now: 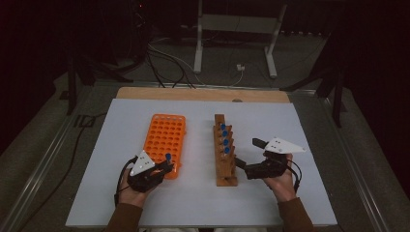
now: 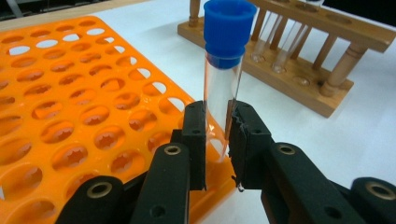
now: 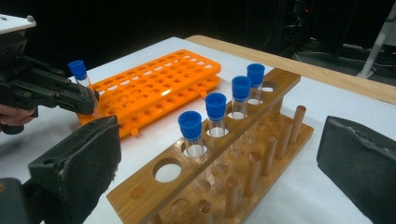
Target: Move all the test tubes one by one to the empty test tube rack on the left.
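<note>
While the left gripper [image 2: 217,140] pinches 1 blue-capped tube [image 2: 223,88] low over the orange rack [image 2: 70,107], tilt could miss the hole; right gripper [image 3: 219,186] gapes w/ nothing.

A dim laboratory workspace: a white-topped table [image 1: 203,203] carries an orange test-tube rack [image 1: 164,137] at nine o'clock and a wooden rack [image 1: 225,150] of blue-capped tubes [image 3: 215,105] at centre; cables [image 1: 164,58] cross the floor at twelve o'clock.

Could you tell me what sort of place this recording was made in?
Probably a lab or test room set up for bench work: a white table holds an orange rack and a wooden rack of capped tubes, with cables across the floor behind.
</note>
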Tool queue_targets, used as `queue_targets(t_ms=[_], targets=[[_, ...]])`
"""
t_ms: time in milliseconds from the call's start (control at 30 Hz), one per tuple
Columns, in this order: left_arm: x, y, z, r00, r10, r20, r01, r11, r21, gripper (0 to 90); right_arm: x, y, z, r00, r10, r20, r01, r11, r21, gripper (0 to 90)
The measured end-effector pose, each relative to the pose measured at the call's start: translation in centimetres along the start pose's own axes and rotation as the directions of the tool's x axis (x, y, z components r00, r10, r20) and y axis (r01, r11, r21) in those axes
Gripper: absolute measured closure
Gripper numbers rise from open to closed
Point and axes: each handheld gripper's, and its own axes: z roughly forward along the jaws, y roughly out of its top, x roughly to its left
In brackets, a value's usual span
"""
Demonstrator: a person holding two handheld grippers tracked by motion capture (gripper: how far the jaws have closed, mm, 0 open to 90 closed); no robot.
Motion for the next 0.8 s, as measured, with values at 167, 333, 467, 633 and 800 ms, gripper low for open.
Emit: queue_targets(t_ms=[167,333,467,633,800], targets=[[-0.5,-0.3,0.3,0.9989,0.041,-0.021,-0.040,0.9982,0.044,78.2,0.1,0.0,0.1,1.0000,-0.005,-0.004,0.005,1.000,0.003,0.1],[-0.9,-0.3,0.6,0.9981,0.045,-0.043,-0.043,0.9983,0.041,78.3,0.0,-0.1,0.1,1.0000,-0.003,-0.003,0.003,1.000,0.002,0.1],[-1.1,-0.2,0.9,0.9975,0.031,-0.064,-0.029,0.9990,0.035,78.4,0.0,-0.1,0.2,1.0000,-0.002,-0.003,0.002,1.000,0.003,0.1],[-1.3,-0.2,0.9,0.9966,0.029,-0.077,-0.026,0.9990,0.035,78.5,0.0,-0.1,0.2,1.0000,-0.001,-0.003,0.001,1.000,0.008,0.1],[-1.6,-0.1,0.9,0.9954,0.018,-0.094,-0.014,0.9989,0.046,78.5,0.0,-0.2,0.3,1.0000,-0.004,-0.001,0.004,1.000,0.010,0.1]])
